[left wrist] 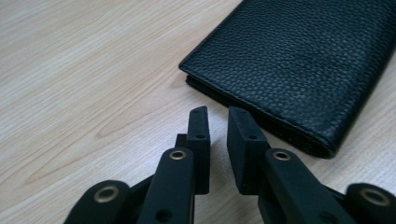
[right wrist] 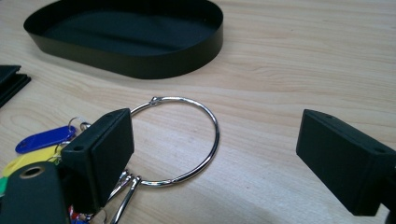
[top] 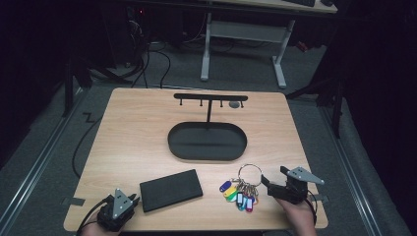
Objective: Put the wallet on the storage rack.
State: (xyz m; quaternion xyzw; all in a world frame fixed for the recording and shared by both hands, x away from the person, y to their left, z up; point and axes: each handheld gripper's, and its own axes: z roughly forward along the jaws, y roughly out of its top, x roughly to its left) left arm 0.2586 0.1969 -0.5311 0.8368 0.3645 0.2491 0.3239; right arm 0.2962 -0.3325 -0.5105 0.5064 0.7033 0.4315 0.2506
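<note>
Right gripper (right wrist: 212, 154) gapes wide over the key ring (right wrist: 180, 140); left gripper (left wrist: 218, 140) nearly closed, empty, beside the wallet (left wrist: 299, 60)

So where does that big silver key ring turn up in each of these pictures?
High view: the key ring lies right of centre near the front edge, by the right gripper.
Left gripper view: not in it.
Right gripper view: centre, on the table between the open jaws.
Shared landmark: the black oval tray.
</note>
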